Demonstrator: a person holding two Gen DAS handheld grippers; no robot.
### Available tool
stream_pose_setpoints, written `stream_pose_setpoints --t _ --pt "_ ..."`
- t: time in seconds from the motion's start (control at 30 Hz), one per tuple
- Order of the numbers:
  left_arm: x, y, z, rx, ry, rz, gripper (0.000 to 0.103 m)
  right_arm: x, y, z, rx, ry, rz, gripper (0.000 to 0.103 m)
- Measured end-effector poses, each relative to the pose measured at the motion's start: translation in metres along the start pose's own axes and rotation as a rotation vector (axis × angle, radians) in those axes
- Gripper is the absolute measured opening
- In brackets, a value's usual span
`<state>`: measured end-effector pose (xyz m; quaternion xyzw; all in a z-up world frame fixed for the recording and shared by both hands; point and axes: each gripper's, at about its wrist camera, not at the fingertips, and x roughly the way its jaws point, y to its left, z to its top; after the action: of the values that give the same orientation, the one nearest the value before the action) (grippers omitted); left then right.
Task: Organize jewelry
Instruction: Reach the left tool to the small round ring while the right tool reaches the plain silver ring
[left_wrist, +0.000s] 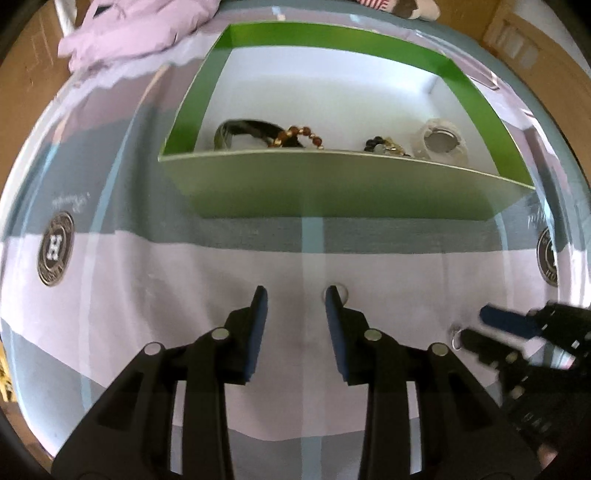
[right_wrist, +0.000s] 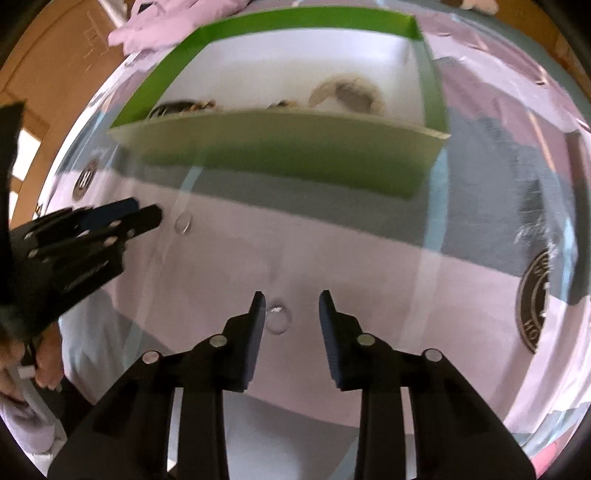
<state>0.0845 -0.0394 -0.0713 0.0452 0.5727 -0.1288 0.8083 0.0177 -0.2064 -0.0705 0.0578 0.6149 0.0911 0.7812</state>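
Two small silver rings lie on the lilac and grey bedspread in front of a green box. One ring peeks out just behind the right fingertip of my left gripper, which stands open with only cloth in its gap. The other ring lies between the fingers of my right gripper, close to the left pad and not pressed; that gripper is open too. In the right wrist view, the first ring sits just off the left gripper.
The green box is white inside and holds a dark bangle, a brown bead bracelet, dark beads and a clear round piece. Crumpled lilac cloth lies behind it. A hand shows at the left.
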Motion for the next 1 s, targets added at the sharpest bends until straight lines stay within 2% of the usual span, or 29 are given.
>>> stream_pose_setpoints --t 0.07,0.2,0.23,0.3,0.47,0.6,0.93,1.0 --pt "0.003 0.001 0.001 -0.006 0.009 -0.007 0.04 0.006 0.003 0.001 -0.008 0.023 -0.007 0.032" --pt "0.005 -0.002 0.002 0.006 0.016 -0.014 0.04 0.018 0.013 0.004 -0.05 0.049 -0.055 0.032" --pt "0.005 -0.003 0.002 0.006 0.017 -0.017 0.04 0.016 0.014 0.004 -0.054 0.044 -0.047 0.032" --pt "0.005 -0.003 0.001 0.004 0.016 -0.023 0.041 0.014 0.01 0.006 -0.028 0.042 -0.026 0.023" --pt "0.007 -0.01 0.005 0.005 0.01 -0.044 0.043 0.01 -0.006 0.009 0.032 0.038 -0.013 0.023" --pt "0.009 -0.02 0.006 0.007 0.018 -0.087 0.043 0.004 -0.008 0.009 0.026 0.02 -0.008 0.023" --pt "0.023 -0.029 0.008 0.013 0.047 -0.033 0.043 0.005 -0.006 0.004 -0.005 0.044 -0.015 0.023" --pt "0.024 -0.032 0.007 0.024 0.042 0.001 0.035 0.007 -0.004 0.002 -0.017 0.05 -0.029 0.023"
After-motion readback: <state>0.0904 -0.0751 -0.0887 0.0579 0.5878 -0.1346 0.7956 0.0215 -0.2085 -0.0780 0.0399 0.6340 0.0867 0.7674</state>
